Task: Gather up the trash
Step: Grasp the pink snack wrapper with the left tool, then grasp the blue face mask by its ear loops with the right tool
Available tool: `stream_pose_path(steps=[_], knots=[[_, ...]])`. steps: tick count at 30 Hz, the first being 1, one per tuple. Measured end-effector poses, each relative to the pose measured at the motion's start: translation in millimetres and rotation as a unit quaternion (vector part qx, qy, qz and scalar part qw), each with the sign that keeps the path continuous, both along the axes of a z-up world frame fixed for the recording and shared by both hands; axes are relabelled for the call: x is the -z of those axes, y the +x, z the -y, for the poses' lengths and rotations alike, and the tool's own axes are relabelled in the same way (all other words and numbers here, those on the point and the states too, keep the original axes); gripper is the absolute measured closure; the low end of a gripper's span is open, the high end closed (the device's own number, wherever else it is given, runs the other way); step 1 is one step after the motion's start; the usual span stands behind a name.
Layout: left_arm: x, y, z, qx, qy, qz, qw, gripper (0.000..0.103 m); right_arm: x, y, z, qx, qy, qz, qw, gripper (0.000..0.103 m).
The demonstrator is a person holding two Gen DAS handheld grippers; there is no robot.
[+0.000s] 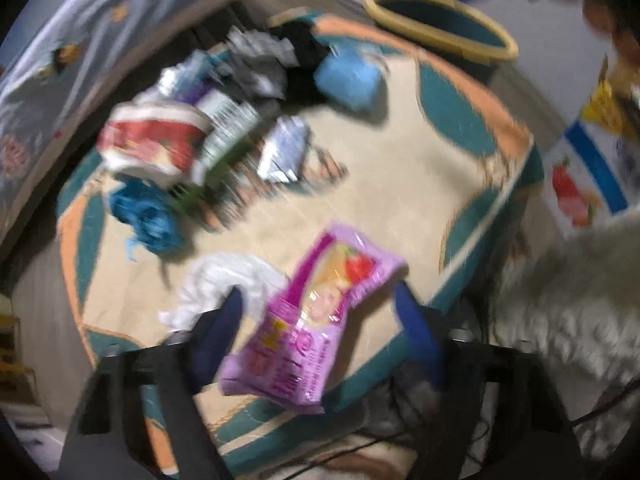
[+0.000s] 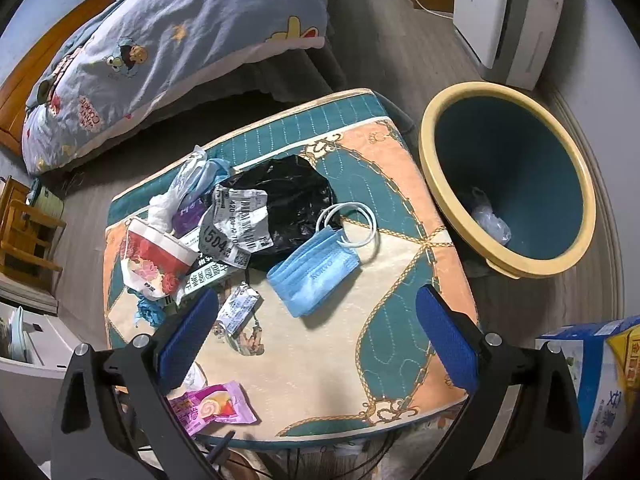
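Progress: barely begun; the bin (image 2: pixel 516 184), right of the table (image 2: pixel 400 344), held one clear crumpled piece.
Remaining: litter lay far-left on the quilted cloth: glossy black bag (image 2: pixel 288 196), pleated blue mask (image 2: pixel 312 276), crumpled labels.
Pink wrapper (image 1: pixel 316 320): shiny, near edge, between the left tool (image 1: pixel 320 300), spread, not clamped.
Right tool (image 2: pixel 316 320): spread, empty.

Grey wood-look floor (image 2: pixel 384 52), cartoon-print duvet (image 2: pixel 180 40), white appliance (image 2: pixel 508 16), wooden chair (image 2: pixel 28 232)
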State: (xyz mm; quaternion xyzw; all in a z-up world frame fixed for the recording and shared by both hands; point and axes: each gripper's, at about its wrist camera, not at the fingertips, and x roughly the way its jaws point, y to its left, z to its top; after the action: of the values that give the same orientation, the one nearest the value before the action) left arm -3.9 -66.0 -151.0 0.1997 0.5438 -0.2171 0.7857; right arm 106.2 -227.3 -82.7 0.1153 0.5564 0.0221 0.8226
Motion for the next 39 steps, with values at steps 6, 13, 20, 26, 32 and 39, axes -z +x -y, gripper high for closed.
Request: stream_pose_path(steps=[6, 13, 20, 26, 32, 39], knots=[[6.6, 5.4, 7.8, 0.022, 0.011, -0.022, 0.9995, 0.095, 2.7, 3.6, 3.0, -0.003, -0.003, -0.001, 1.0, 0.006], [-80.1, 33.3, -10.7, -0.035, -0.063, 0.038, 0.9967, 0.095, 9.7, 9.2, 8.1, 0.0, 0.015, -0.008, 1.0, 0.006], [-130.3, 62.2, -27.7, -0.076, -0.075, 0.104, 0.9889, 0.095, 30.2, 21.5, 4.3, -0.017, 0.004, -0.025, 1.0, 0.006], [-123.8, 82.1, -23.2, -0.075, -0.089, 0.101, 0.9881, 0.095, 48.1, 32.8, 4.8, -0.01, 0.027, -0.04, 0.999, 0.006], [-121.8, 90.9, -24.1, -0.08, -0.101, 0.098, 0.9867, 0.095, 60.4, 41.5, -7.3, -0.013, 0.049, -0.049, 0.997, 0.012], [-113.6, 96.9, -26.4, -0.082, -0.099, 0.086, 0.9879, 0.095, 83.7, 43.2, -22.7, -0.029, 0.042, -0.084, 0.995, 0.063]])
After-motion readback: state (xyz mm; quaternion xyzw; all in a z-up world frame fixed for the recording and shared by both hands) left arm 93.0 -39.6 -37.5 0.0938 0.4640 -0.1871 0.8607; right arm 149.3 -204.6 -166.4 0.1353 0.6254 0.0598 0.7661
